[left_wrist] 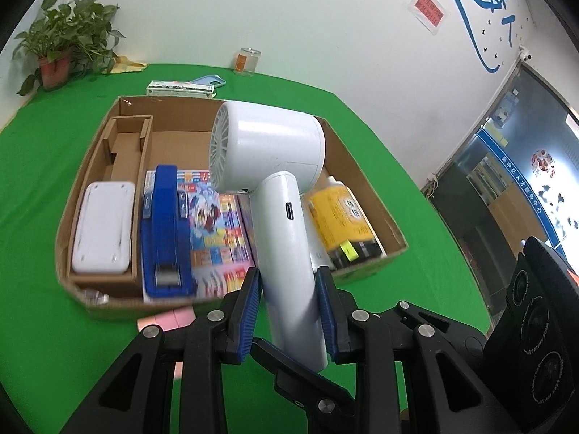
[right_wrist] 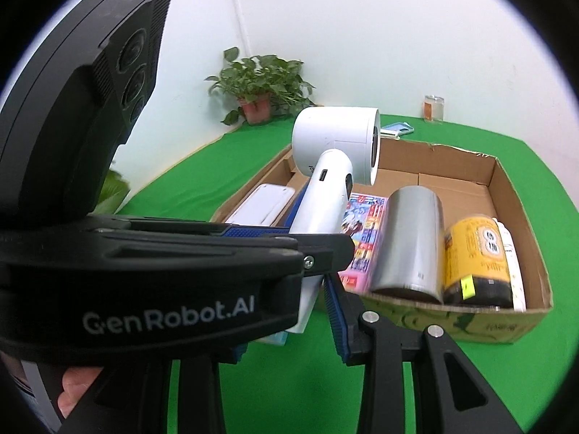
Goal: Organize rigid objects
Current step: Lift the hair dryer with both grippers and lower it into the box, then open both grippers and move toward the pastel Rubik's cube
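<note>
At frame centre, the left gripper jaws clamp the dryer handle over the box; only the right view shows a steel cylinder; right jaws' state unclear.

My left gripper points down at a slant, its two blue pads pressed on either side of a white handle. My right gripper sits just beside it, jaws part-way closed; whether they pinch anything I cannot tell, since the left gripper's body blocks the view. My hand shows underneath.
</note>
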A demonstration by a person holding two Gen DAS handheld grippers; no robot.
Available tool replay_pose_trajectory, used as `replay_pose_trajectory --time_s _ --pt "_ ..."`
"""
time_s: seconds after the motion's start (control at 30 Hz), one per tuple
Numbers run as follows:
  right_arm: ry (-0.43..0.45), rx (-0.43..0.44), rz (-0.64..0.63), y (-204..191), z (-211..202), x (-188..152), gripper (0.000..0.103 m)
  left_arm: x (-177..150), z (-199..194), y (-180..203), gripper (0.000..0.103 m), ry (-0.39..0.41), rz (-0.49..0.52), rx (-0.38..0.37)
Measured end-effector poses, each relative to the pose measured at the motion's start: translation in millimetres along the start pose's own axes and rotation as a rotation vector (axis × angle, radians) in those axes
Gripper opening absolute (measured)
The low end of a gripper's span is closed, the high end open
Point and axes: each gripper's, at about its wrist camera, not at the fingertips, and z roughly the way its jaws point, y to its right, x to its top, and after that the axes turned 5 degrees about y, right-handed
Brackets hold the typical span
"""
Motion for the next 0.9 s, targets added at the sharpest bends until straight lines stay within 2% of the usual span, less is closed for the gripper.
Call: replay_pose_trajectory --time_s 0.33,0.6,0.67,0.73,0.8,0.87,0.9 --pt "-0.128 -0.006 0.085 23.2 60.8 18.8 0.035 29.8 63.9 -41.7 0.028 -0.084 -0.066 -0.006" --pt "-0.19 -0.026 0.111 29.9 86.5 19.4 0.035 30.4 99.6 -62.6 0.029 -0.157 -0.092 0.013" --pt "-0.2 -0.053 0.113 31.8 87.8 17.8 0.035 28.7 100.4 -64.6 0.03 -0.158 -0.109 -0.001" --pt "-0.181 -0.054 0.121 33.0 83.0 16.1 0.036 28.1 93.8 -65.7 0.041 -0.137 -0.121 -0.026" --pt "-0.143 -0.072 0.109 31.5 74.4 14.1 0.041 28.2 80.7 -65.5 0.071 -0.09 -0.129 -0.014" --pt "-0.105 -0.095 0.088 27.5 63.4 9.3 0.058 27.1 65.8 -61.0 0.074 -0.03 -0.104 -0.01" --pt "-0.087 -0.094 0.087 26.6 58.3 6.5 0.069 25.6 58.5 -58.5 0.079 -0.008 -0.083 -0.007"
